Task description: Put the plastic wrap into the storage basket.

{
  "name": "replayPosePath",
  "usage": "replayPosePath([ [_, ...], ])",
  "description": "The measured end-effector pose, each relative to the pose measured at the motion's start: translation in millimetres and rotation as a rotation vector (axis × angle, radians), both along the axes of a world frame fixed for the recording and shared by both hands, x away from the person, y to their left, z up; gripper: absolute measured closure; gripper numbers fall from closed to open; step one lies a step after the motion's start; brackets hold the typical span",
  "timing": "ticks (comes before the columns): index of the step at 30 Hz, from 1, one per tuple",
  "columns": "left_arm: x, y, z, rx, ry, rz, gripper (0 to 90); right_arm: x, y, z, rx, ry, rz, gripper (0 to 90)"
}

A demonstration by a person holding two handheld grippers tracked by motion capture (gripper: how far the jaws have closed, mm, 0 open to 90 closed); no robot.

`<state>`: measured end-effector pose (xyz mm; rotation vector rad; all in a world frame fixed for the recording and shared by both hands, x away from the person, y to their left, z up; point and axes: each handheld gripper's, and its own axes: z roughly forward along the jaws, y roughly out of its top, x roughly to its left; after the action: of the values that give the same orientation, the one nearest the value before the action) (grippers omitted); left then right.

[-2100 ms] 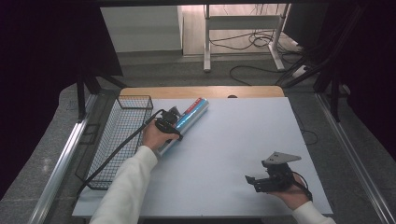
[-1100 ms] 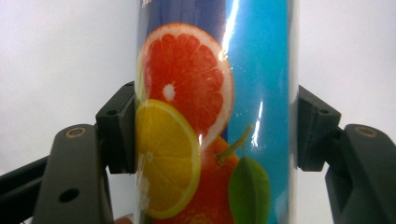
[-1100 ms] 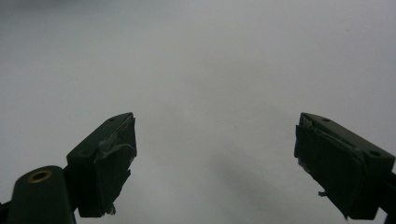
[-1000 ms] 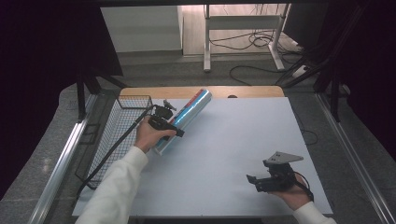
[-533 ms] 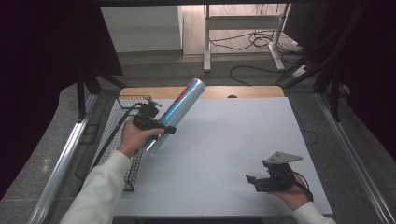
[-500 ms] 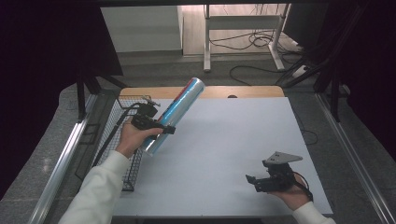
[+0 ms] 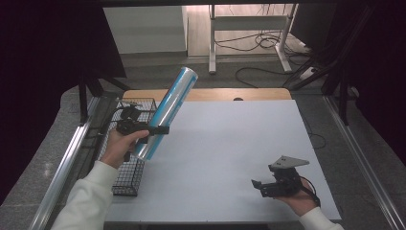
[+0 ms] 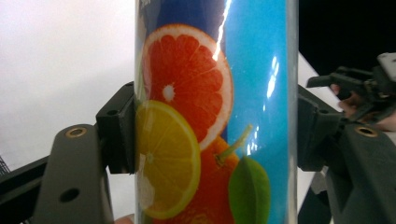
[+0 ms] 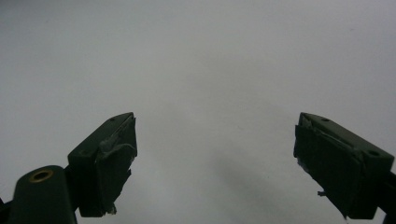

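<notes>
Wide bare white table [image 7: 225,143] lies open between the hands, while on the left the wire basket [image 7: 128,167] hugs the edge, with the tilted blue can [image 7: 170,108] held above its inner rim.

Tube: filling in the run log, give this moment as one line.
left claw: shut on tube, lifted, tilted | right claw: open, idle over table | basket: left of table
</notes>
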<state>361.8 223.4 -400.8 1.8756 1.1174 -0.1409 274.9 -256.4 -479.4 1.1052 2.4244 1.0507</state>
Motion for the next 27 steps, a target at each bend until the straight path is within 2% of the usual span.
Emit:
replayPosePath([
  [6, -9.6, 6.8, 2.0, -0.040, -0.003, -0.003, 32.0, 0.0, -0.1, -0.1, -0.001, 0.000, -0.002, 14.0],
  [10, -16.7, 10.8, 4.1, -0.035, -0.010, 0.001, 31.9, -0.2, 0.2, -0.1, 0.000, -0.001, -0.001, 14.0],
  [17, -31.7, 23.4, 9.1, -0.063, -0.012, 0.020, 31.9, -0.6, 0.1, 0.4, -0.004, 0.003, -0.009, 14.0],
  [21, -43.0, 34.6, 14.3, -0.056, -0.018, 0.039, 32.0, -0.1, -1.1, 0.6, 0.002, 0.003, -0.018, 14.0],
  [27, -56.6, 56.3, 17.8, -0.011, -0.021, 0.120, 31.9, -0.5, -0.2, 1.0, 0.003, 0.007, -0.020, 14.1],
])
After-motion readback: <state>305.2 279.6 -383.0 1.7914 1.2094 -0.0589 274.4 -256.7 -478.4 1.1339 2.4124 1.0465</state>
